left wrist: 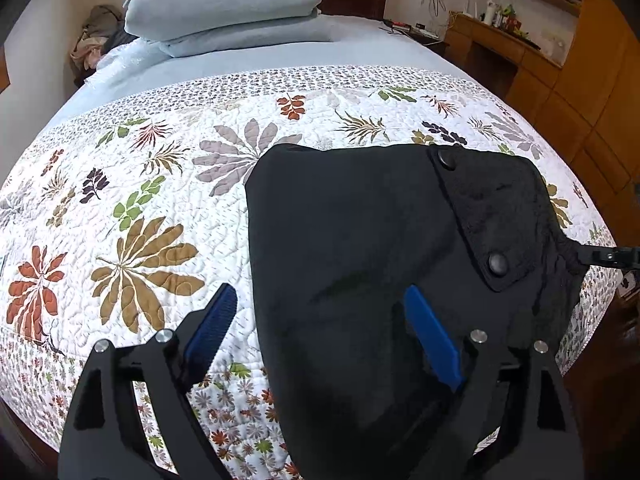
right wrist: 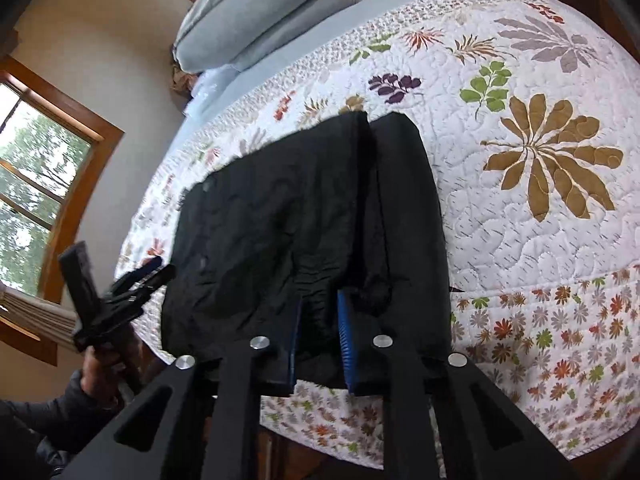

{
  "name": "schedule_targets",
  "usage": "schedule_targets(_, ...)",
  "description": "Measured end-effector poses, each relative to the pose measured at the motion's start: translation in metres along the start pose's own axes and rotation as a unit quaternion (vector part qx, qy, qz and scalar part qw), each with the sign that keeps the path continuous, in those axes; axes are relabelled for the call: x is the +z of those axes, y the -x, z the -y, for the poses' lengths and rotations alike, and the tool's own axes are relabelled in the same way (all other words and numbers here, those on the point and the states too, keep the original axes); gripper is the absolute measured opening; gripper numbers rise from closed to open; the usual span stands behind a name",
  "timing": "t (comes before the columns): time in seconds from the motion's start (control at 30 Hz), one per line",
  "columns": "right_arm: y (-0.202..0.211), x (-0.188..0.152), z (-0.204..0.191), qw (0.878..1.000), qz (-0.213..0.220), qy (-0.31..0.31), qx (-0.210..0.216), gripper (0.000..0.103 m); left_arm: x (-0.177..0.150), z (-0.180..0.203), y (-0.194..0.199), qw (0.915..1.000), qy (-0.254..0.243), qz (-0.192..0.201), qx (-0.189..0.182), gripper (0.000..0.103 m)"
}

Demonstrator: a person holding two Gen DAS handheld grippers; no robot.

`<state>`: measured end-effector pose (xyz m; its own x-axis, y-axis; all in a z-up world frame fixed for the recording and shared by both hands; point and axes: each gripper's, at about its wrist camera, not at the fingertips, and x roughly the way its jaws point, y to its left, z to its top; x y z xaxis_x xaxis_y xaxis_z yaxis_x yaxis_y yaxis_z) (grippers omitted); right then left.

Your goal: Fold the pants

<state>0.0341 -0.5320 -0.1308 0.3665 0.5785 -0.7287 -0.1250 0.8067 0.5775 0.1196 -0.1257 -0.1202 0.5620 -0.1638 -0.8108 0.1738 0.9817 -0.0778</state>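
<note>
Black pants (left wrist: pixel 352 220) lie folded on a floral quilt (left wrist: pixel 140 200) near the bed's front edge. A flap with two snap buttons (left wrist: pixel 498 262) shows on their right side. My left gripper (left wrist: pixel 324 320) is open and hovers over the pants' left edge: one blue pad (left wrist: pixel 216 320) is above the quilt, the other above the cloth. In the right wrist view the pants (right wrist: pixel 280 208) fill the middle. My right gripper (right wrist: pixel 320 312) is shut on a bunched fold at their near edge. The left gripper (right wrist: pixel 158 270), held by a hand, sits at the pants' far side.
Grey-blue pillows and folded bedding (left wrist: pixel 224 4) are stacked at the head of the bed, with a heap of clothes (left wrist: pixel 96 36) beside them. A wooden desk and cabinets (left wrist: pixel 520 52) stand along the right. A window (right wrist: pixel 36 184) is in the wall past the bed.
</note>
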Motion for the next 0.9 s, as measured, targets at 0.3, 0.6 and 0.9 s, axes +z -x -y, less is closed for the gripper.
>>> schedule_targets(0.3,0.003,-0.006,0.000,0.999,-0.001,0.012,-0.040,0.016,-0.004,-0.003,-0.019,0.9998,0.005,-0.017,-0.001,0.088)
schedule_targets(0.6,0.040,0.007,0.009,0.999,0.040,-0.018,0.003,0.067,-0.003,-0.028,0.004,0.9997,0.005,-0.020,-0.010,0.089)
schedule_targets(0.9,0.030,0.005,0.014,0.999,0.026,-0.032,-0.004,0.078,-0.045,-0.080,0.008,0.9894,0.047,-0.117,-0.071,0.091)
